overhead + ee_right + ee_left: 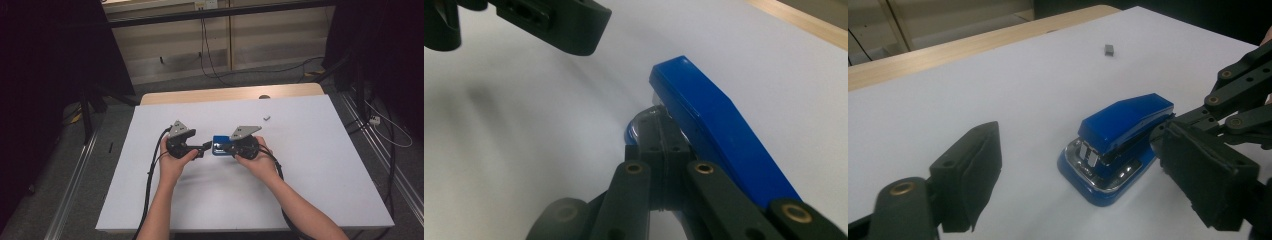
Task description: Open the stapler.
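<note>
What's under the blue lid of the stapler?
Under the raised blue top of the stapler sits a shiny metal staple track on a blue base, resting on the white table. The right gripper hides its rear end.

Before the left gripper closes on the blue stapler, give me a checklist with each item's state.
1. Blue stapler flat on the white table: ok.
2. Left gripper open, stapler between its jaws: ok.
3. Right gripper shut beside the stapler's rear: ok.
4. Right gripper actually steadying the stapler: cannot tell.
5. Small grey piece well away from both grippers: ok.
</note>
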A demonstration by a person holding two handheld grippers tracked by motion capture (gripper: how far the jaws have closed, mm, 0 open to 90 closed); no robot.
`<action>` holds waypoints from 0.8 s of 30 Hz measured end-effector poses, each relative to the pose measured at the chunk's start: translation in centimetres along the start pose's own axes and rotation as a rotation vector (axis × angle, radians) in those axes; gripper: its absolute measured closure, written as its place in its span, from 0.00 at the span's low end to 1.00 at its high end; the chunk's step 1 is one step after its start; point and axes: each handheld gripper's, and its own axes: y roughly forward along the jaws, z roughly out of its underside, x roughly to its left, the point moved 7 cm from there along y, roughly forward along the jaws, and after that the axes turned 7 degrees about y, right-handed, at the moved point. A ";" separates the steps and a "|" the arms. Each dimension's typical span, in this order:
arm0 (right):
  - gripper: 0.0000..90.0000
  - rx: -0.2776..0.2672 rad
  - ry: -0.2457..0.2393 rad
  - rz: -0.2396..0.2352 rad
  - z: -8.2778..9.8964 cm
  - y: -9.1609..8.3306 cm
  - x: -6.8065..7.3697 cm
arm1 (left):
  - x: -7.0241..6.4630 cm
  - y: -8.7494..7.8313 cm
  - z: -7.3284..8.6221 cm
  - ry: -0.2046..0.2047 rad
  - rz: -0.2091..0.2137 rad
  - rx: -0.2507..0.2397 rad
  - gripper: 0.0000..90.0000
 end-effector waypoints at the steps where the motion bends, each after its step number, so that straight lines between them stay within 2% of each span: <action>1: 1.00 0.000 -0.003 0.001 0.0 0.2 -0.1 | 0.0 0.1 0.1 -0.005 0.001 0.006 0.25; 8: 1.00 0.025 -0.011 0.010 0.6 1.3 -0.1 | 0.0 0.4 0.7 -0.010 0.018 0.045 0.46; 13: 1.00 0.030 -0.019 0.016 0.6 1.6 -0.1 | 0.0 0.6 1.2 -0.020 0.039 0.074 0.66; 14: 1.00 0.029 -0.020 0.015 0.6 1.7 -0.1 | 0.0 0.6 1.3 -0.010 0.042 0.082 0.69; 17: 1.00 0.031 -0.023 0.019 0.6 1.8 -0.1 | -0.1 0.8 1.5 -0.018 0.047 0.094 0.77; 23: 1.00 0.037 -0.035 0.033 0.6 1.8 -0.3 | 0.0 1.1 1.9 -0.011 0.057 0.114 0.92; 24: 1.00 0.036 -0.031 0.032 0.6 1.8 -0.4 | -0.1 1.2 1.9 -0.016 0.062 0.118 0.92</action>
